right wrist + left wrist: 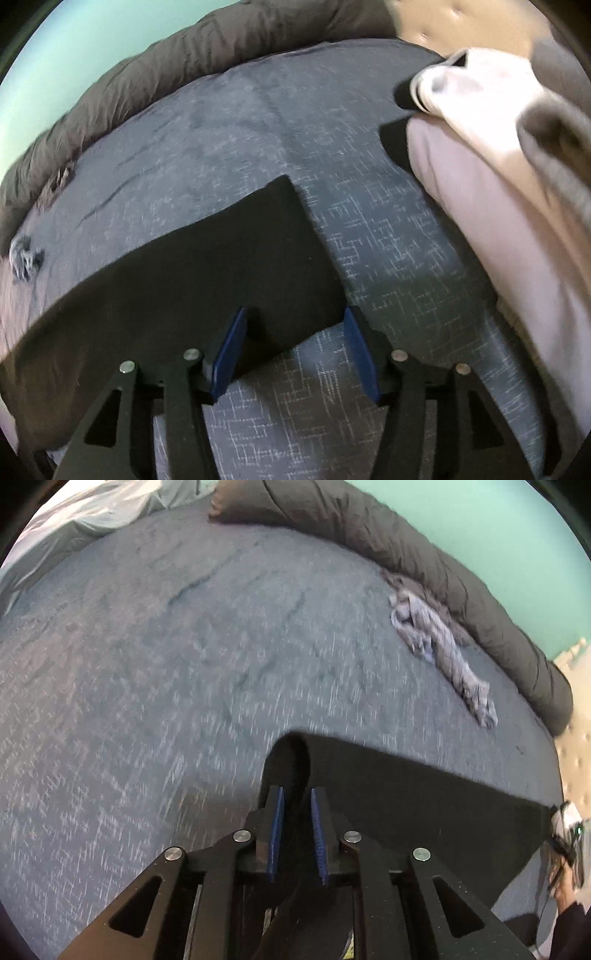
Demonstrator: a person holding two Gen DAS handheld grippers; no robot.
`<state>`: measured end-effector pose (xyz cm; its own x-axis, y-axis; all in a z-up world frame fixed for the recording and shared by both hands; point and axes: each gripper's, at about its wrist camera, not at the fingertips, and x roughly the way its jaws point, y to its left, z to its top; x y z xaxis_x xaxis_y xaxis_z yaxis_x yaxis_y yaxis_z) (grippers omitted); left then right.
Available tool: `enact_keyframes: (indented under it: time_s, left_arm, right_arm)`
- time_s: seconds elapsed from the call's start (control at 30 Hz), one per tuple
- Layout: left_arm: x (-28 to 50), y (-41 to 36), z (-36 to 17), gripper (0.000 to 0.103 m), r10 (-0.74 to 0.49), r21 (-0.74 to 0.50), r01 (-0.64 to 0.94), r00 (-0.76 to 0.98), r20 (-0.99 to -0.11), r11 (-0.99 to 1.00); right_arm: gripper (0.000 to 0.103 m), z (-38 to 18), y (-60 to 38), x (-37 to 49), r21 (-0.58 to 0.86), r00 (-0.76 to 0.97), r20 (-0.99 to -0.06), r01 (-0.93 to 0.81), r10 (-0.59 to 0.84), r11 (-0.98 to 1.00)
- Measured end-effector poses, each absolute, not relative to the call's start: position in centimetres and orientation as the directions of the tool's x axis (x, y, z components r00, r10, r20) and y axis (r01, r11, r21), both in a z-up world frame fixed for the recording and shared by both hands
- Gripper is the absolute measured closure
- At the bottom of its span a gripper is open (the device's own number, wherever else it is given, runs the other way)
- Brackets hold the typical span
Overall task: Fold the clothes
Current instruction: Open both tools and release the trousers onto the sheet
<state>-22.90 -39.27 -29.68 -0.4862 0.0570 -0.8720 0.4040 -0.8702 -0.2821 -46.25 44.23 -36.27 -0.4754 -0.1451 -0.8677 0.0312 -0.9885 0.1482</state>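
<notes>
While left tongs [297, 805] pinch black garment [406, 779], right tongs [295, 325] gape over its corner.

Left view: ahead and to the left of the fingers [280, 823], the blue-grey patterned bed sheet [147, 672] lies bare. Far ahead-right, a crumpled grey-blue cloth [439, 642] lies just beside the long dark grey rolled duvet [424, 554] along the far edge. A flat black garment [406, 786] covers the sheet from between the fingers out to their right.

Right view: bare sheet ahead-right of the fingers [354, 343]. Further right, a pale pink pillow [491, 206] and a cream cloth [480, 88] block that side.
</notes>
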Motion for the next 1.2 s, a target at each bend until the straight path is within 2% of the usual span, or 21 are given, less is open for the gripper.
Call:
enact_keyframes:
  time_s: [0.03,0.07,0.1,0.23,0.47,0.53,0.6,0.7,0.87,1.2]
  left_arm:
    - [-22.8,-39.1,-30.0,0.086,0.048,-0.267,0.402,-0.478,-0.877,-0.876]
    - [-22.7,-39.1,-30.5,0.086,0.048,-0.262,0.404,-0.468,-0.882,-0.876]
    - [-22.7,-39.2,-31.0,0.086,0.051,-0.261,0.408,-0.458,-0.888,-0.875]
    - [-22.5,-38.9,-32.2,0.086,0.043,-0.238,0.418,-0.424,-0.904,-0.877]
    - [-19.2,-37.8,-30.1,0.086,0.082,-0.249,0.387,-0.401,-0.913,-0.888]
    - [-17.6,-37.3,-29.4,0.081,0.104,-0.263,0.376,-0.394,-0.913,-0.889]
    - [-15.6,-36.4,-29.0,0.070,0.123,-0.272,0.362,-0.385,-0.915,-0.891]
    - [-12.4,-35.4,-28.9,0.070,0.148,-0.286,0.359,-0.366,-0.919,-0.888]
    - [-7.6,-34.4,-29.0,0.069,0.187,-0.325,0.360,-0.369,-0.910,-0.875]
    - [-1.6,-33.3,-29.8,0.057,0.237,-0.384,0.367,-0.387,-0.891,-0.847]
  right_arm:
    - [0.049,-36.3,44.2,-46.1,0.138,-0.478,-0.868,0.030,-0.135,-0.990]
    - [0.059,-36.4,44.1,-46.1,0.121,-0.480,-0.869,0.030,-0.121,-0.992]
    - [0.063,-36.6,43.7,-46.3,0.079,-0.476,-0.875,0.034,-0.085,-0.996]
    - [0.063,-35.8,42.9,-45.6,-0.064,-0.507,-0.861,0.047,0.032,-0.997]
    - [0.063,-31.8,41.9,-40.6,-0.022,-0.537,-0.842,0.127,-0.050,-0.992]
    - [0.063,-30.9,41.4,-38.5,0.008,-0.521,-0.848,0.169,-0.096,-0.986]
    - [0.061,-30.2,41.8,-35.8,0.046,-0.505,-0.851,0.203,-0.145,-0.978]
    - [0.052,-29.7,42.7,-31.4,0.103,-0.478,-0.852,0.244,-0.212,-0.964]
    - [0.049,-29.7,45.0,-24.4,0.142,-0.443,-0.855,0.301,-0.270,-0.943]
    - [0.041,-31.5,52.4,-17.8,0.244,-0.420,-0.855,0.189,-0.303,-0.951]
